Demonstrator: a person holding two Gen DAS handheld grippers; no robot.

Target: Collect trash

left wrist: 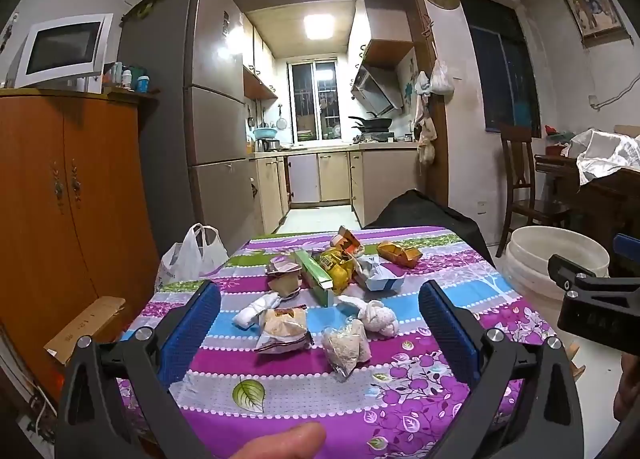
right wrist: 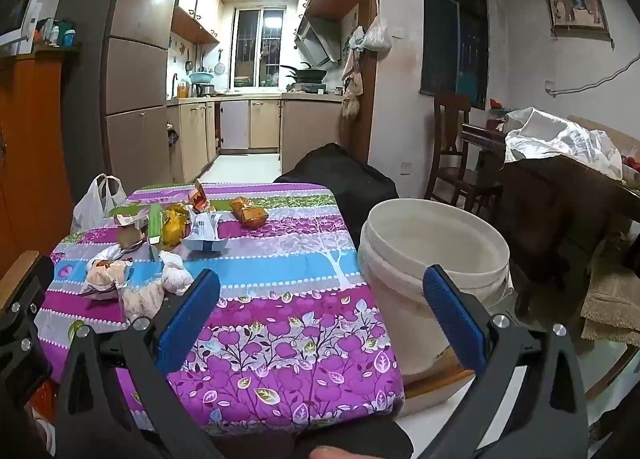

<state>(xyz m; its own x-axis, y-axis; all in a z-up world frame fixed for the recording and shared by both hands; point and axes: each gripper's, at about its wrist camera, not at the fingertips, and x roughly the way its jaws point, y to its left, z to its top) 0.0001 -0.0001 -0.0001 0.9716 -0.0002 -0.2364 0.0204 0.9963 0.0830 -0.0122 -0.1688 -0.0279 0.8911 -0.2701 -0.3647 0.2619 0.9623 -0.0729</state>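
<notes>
Two blue fingers of left gripper (left wrist: 320, 323) spread wide, gripping nothing; trash pile (left wrist: 320, 291) on desk (left wrist: 460, 391) just ahead between them, green carton (left wrist: 314, 277) lying long axis pointing away.

From right wrist: right gripper (right wrist: 322, 315) equally agape, empty; white bucket (right wrist: 432, 259) upright ahead-right, trash ahead-left.

Left tongs (left wrist: 320, 323) spread wide above wrappers (left wrist: 284, 329) on the floral tablecloth (left wrist: 400, 399); white bucket (left wrist: 556, 259) beside
</notes>
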